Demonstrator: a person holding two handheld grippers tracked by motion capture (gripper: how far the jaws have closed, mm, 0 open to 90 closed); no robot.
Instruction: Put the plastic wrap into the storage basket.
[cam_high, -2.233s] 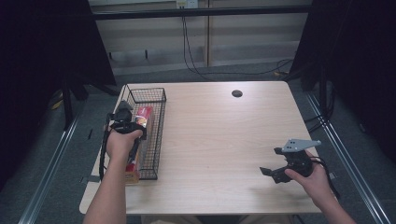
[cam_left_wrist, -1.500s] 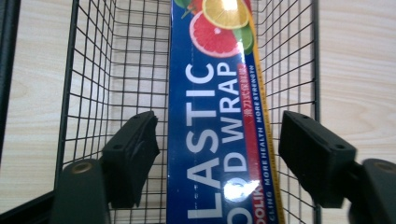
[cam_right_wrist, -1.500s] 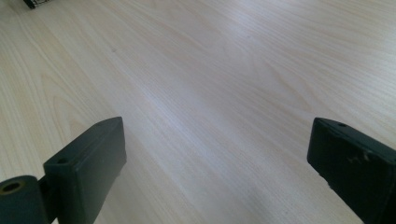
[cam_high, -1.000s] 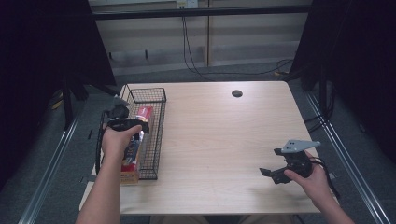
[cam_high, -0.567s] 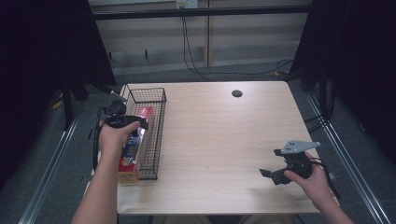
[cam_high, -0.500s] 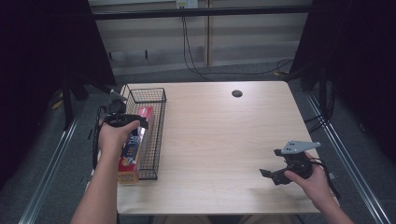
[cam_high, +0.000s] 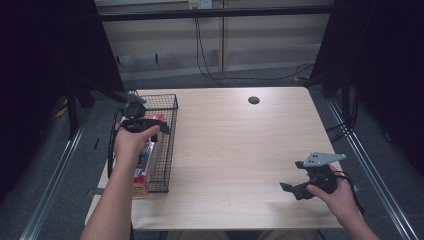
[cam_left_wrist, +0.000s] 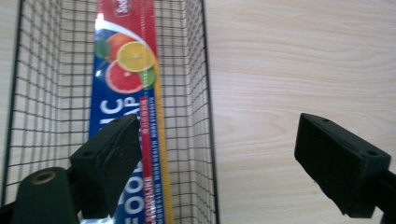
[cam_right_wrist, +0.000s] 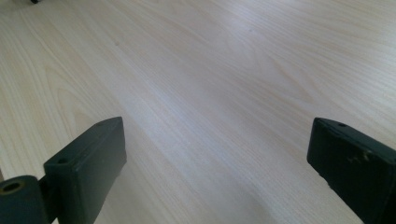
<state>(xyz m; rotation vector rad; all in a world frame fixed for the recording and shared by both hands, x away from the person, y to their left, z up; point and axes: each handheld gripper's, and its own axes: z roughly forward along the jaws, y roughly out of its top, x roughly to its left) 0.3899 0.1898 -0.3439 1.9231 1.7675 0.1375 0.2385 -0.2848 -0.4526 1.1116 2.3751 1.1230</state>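
Left gripper (cam_left_wrist: 219, 154): I hold it jaws wide, empty, above basket (cam_left_wrist: 205, 93).
Box (cam_left_wrist: 130, 93): lies flat inside basket, released.
Right gripper (cam_right_wrist: 219, 168): spread, idle over table (cam_right_wrist: 224, 70).
Progress: placing looks done; only pulling away left.

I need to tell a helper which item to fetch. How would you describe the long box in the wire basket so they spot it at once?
Start at the light wooden table and go to the black wire basket at its left edge, under the left gripper. Inside lies a long narrow food wrap box, blue with a red end, printed with citrus slices; it is the basket's one colourful thing.
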